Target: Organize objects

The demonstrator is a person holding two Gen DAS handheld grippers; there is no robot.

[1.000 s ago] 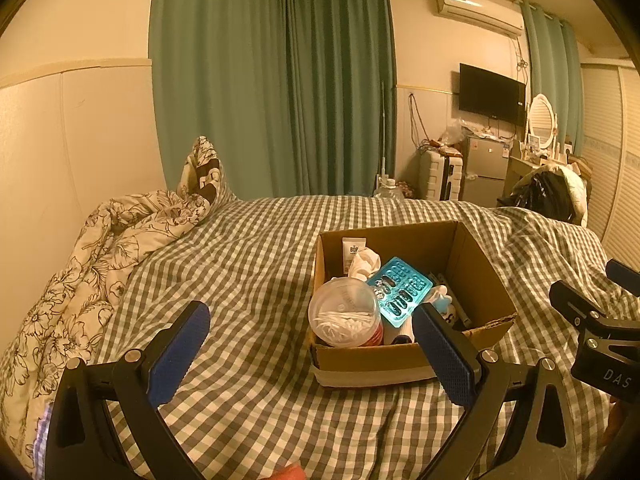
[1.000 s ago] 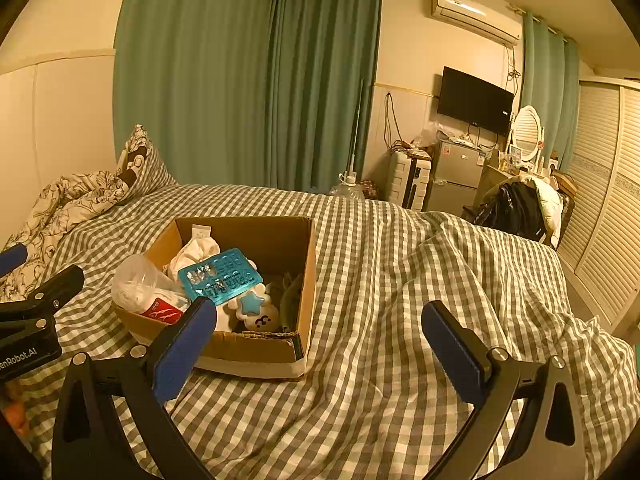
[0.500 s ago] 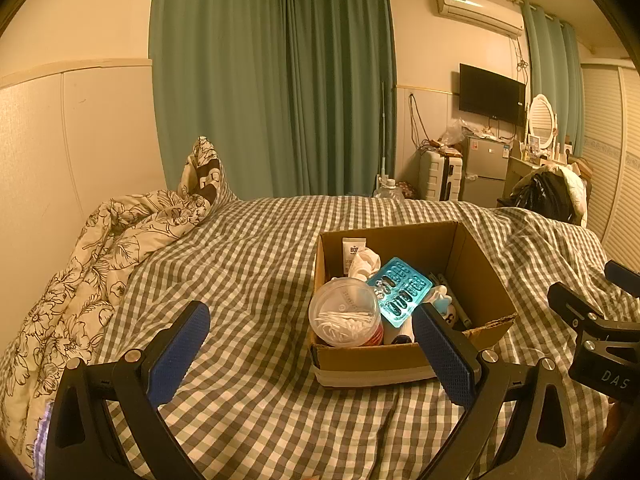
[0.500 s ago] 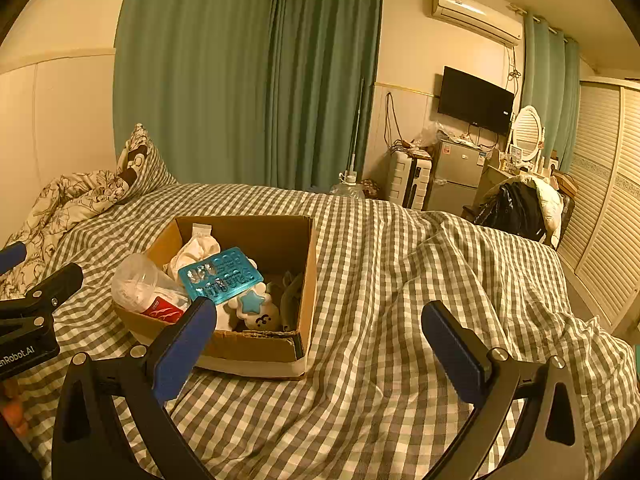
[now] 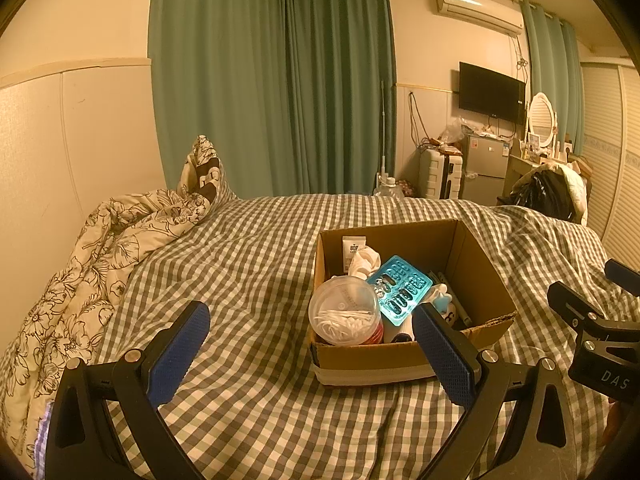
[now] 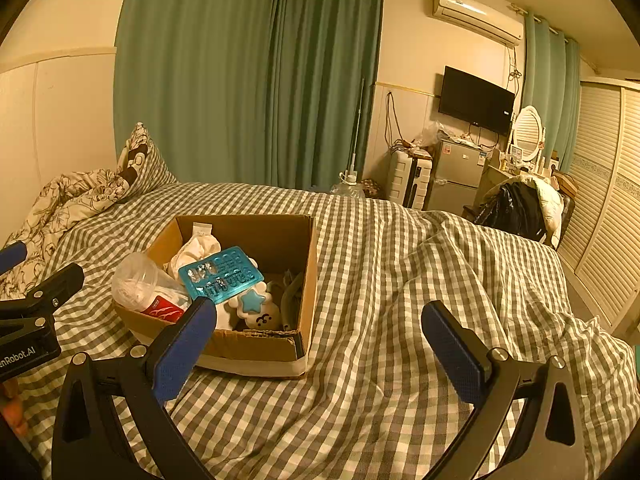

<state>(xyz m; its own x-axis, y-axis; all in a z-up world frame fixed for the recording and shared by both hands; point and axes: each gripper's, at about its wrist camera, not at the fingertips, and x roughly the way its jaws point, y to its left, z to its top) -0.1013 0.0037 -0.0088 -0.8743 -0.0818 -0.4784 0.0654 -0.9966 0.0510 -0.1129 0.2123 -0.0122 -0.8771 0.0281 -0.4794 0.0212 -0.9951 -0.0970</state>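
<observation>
An open cardboard box (image 5: pixel 476 264) sits on the checked bed (image 5: pixel 248 280), and it also shows in the right wrist view (image 6: pixel 308 264). Inside lie a clear tub of cotton swabs (image 5: pixel 344 316), a blue blister tray (image 5: pixel 402 294), a white tube (image 5: pixel 353 248), a crumpled white cloth (image 5: pixel 362 262) and a white toy with a blue star (image 6: pixel 256 304). My left gripper (image 5: pixel 310 350) is open and empty, in front of the box's left corner. My right gripper (image 6: pixel 320 342) is open and empty, in front of the box's right side.
A floral quilt (image 5: pixel 80 280) is bunched along the wall at left. Green curtains (image 5: pixel 280 80) hang behind the bed. A fridge (image 6: pixel 456 176), a suitcase (image 6: pixel 408 180), a TV (image 6: pixel 476 100) and a chair with dark clothes (image 6: pixel 516 208) stand at the far right.
</observation>
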